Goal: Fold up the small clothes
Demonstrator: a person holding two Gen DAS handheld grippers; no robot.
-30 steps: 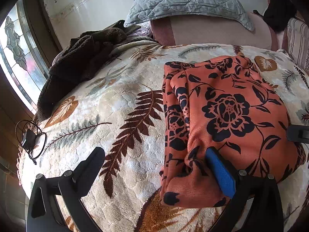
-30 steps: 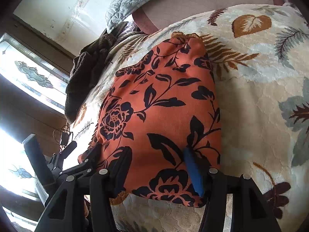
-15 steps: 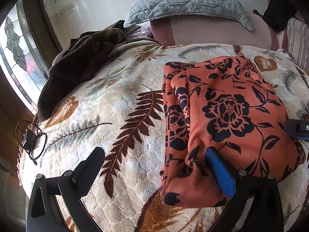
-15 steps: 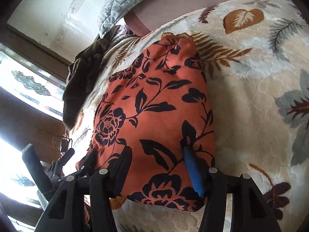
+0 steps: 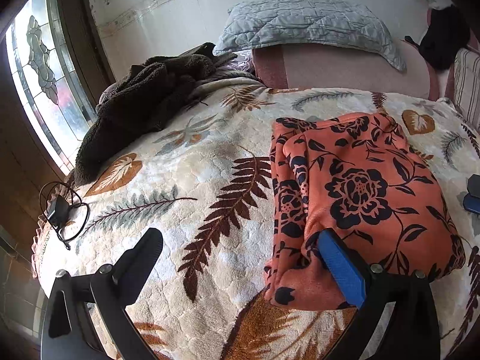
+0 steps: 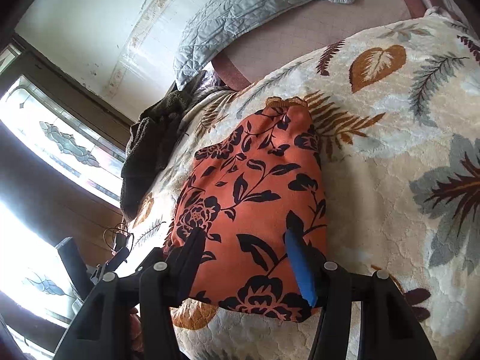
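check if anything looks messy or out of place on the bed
The orange floral garment is folded but uneven: layered edges stick out along its left side. A dark brown fleece lies crumpled by the window, and a black charger with cord sits at the blanket's edge.

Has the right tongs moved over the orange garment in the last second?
Yes. The right tongs drew back toward the orange garment's near edge, judged against the leaf-print blanket.

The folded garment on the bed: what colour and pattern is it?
The folded garment is orange with a dark navy-black rose-and-leaf print, clearest in the left wrist view.
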